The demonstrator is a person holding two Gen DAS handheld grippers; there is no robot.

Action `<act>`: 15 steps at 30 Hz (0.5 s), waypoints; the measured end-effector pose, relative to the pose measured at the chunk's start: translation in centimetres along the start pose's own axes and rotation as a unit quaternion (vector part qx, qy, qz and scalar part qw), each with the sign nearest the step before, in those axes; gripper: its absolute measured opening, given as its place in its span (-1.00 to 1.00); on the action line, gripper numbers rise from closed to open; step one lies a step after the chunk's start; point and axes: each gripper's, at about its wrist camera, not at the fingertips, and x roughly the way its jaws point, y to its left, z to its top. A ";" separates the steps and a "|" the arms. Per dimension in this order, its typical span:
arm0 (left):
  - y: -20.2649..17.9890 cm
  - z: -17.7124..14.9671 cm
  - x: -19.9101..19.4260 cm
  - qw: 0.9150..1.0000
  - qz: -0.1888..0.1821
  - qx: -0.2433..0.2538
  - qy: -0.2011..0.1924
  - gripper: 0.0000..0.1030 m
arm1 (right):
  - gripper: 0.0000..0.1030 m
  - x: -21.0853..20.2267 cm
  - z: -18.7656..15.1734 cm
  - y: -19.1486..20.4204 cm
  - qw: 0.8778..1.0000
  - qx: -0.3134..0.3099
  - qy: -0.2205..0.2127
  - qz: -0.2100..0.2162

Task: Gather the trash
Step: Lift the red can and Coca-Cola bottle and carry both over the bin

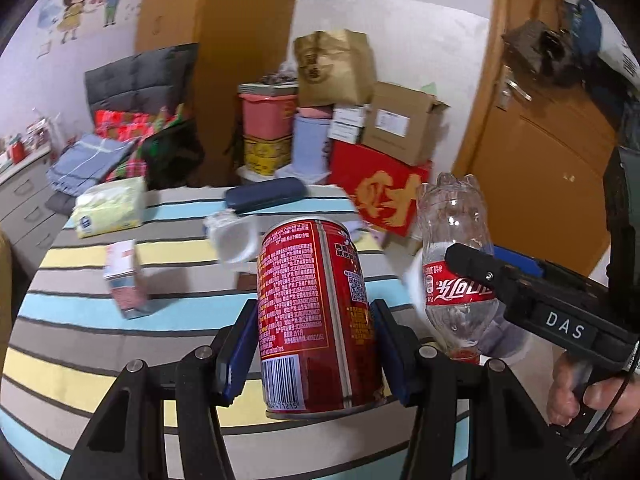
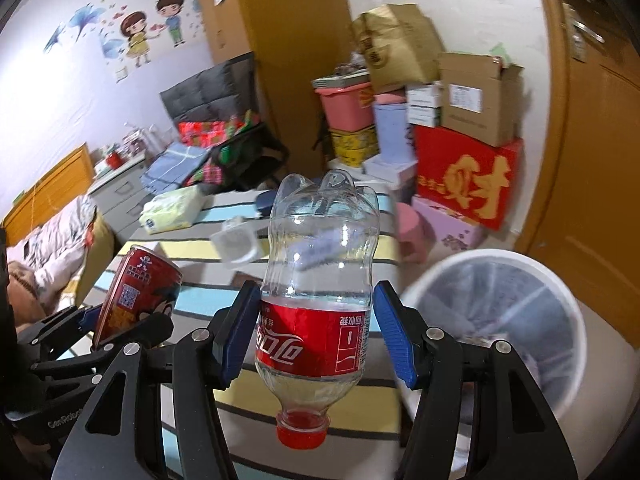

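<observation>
1. My left gripper (image 1: 316, 344) is clamped on the red can (image 1: 316, 312); it hangs above the striped table (image 1: 80, 320).
2. My right gripper (image 2: 316, 336) pinches the empty cola bottle (image 2: 320, 280), cap downward; the white bin (image 2: 500, 320) sits just beside.

A bedroom with a pale wall (image 2: 60, 92) carrying a cartoon couple sticker (image 2: 154, 26). A wooden door (image 1: 548, 152) stands right; stacked cardboard boxes (image 2: 476, 96) fill the corner beside a tall wooden wardrobe (image 2: 288, 40). A grey drawer unit (image 2: 120, 196) sits left.
</observation>
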 end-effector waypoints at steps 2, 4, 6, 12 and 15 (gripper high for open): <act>-1.8 0.1 0.1 1.000 -0.009 0.013 -0.003 0.07 | 0.17 -0.6 -0.2 -1.0 1.000 0.006 -0.004 -0.011; -3.1 0.1 0.2 1.000 -0.020 0.020 -0.002 0.07 | 0.17 -1.2 -0.3 -2.2 1.000 0.017 -0.007 -0.017; -4.5 0.2 0.5 0.999 -0.033 0.028 -0.002 0.07 | 0.17 -1.8 -0.4 -3.1 0.999 0.022 -0.011 -0.028; -8.5 0.5 1.5 0.997 -0.058 0.055 0.003 0.07 | 0.17 -3.2 -0.7 -5.9 0.998 0.038 -0.019 -0.054; -10.2 0.7 2.5 0.995 -0.073 0.065 0.010 0.07 | 0.17 -3.4 -0.9 -7.3 0.996 0.049 -0.020 -0.066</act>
